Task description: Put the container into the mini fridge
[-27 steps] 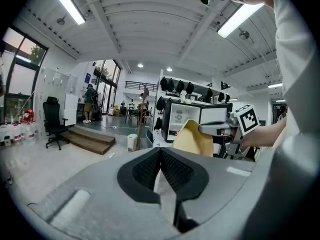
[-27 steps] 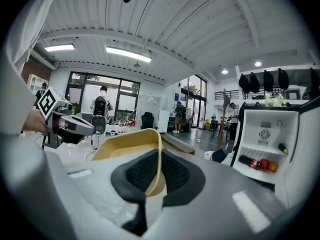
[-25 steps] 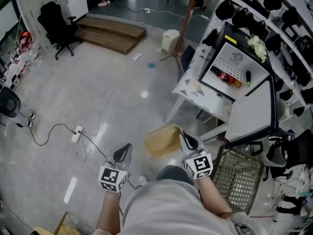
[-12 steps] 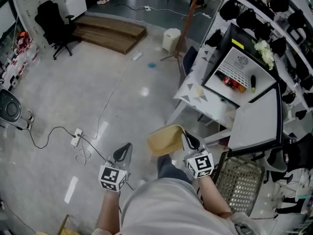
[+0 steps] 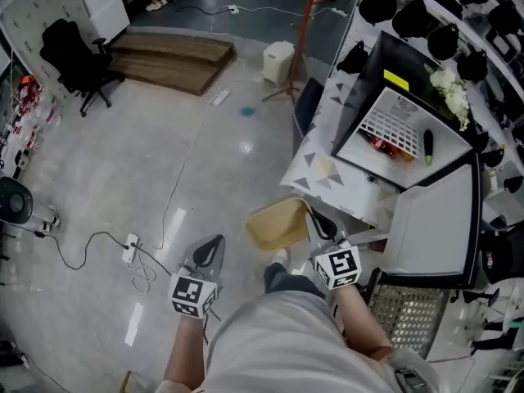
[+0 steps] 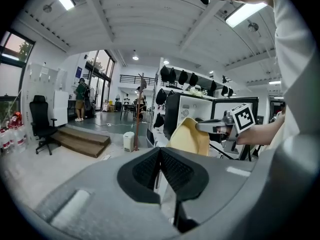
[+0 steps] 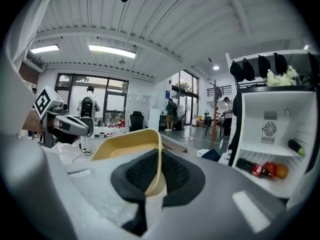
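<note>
Hanging in the air above the floor, the yellow container [image 5: 277, 224] is being gripped at one wall by the right gripper [image 5: 321, 224]. Its jaws are being pressed onto that wall, one from the inside and one from the outside. The container is being held near the corner of the white table [image 5: 321, 169], apart from the mini fridge [image 5: 385, 97], and it is not yet inside.

The fridge is standing on that table with its door [image 5: 432, 219] swung wide open. Inside, a red bottle [image 7: 254, 169] is lying beside one red and one orange round thing, and a dark long thing [image 7: 296, 147] is lying apart from them. White flowers [image 5: 449, 92] are lying on top of the fridge.

The left gripper [image 5: 210, 249] is being carried over the floor, well apart from the container, with its jaws closed together on nothing. A wire basket [image 5: 401, 318] is standing beside the person's right arm. Farther away, a black office chair [image 5: 70, 56], a wooden platform [image 5: 168, 56] and a power strip [image 5: 129, 248] with its cable are being seen on the floor.
</note>
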Tool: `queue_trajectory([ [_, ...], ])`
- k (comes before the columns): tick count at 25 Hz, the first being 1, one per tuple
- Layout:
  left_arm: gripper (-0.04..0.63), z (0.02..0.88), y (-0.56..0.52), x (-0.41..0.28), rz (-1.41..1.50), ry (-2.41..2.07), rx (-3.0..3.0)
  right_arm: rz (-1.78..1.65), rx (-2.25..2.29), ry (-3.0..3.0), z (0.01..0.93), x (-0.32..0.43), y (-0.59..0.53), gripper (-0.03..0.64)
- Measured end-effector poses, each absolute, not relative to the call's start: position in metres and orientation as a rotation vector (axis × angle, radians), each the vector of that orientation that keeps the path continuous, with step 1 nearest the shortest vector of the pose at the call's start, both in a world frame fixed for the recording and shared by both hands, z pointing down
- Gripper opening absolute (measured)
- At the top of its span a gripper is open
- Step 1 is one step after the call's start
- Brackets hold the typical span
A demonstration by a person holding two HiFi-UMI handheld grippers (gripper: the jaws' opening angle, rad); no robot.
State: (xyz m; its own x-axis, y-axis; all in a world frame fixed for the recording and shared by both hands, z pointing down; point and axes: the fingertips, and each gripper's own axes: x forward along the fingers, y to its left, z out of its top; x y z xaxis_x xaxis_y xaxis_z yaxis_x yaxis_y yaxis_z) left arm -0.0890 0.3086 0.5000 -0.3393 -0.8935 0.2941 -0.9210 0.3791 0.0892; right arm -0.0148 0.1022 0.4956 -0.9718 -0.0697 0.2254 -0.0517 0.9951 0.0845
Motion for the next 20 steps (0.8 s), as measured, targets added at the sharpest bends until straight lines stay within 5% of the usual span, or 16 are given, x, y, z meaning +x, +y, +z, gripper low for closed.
queue_trajectory([
  [20,0.009,0.493,0.097,-0.153,0.178,-2.277,1.683,-0.028,0.168,-2.900,0.497,-0.073,-0.092,0.018],
])
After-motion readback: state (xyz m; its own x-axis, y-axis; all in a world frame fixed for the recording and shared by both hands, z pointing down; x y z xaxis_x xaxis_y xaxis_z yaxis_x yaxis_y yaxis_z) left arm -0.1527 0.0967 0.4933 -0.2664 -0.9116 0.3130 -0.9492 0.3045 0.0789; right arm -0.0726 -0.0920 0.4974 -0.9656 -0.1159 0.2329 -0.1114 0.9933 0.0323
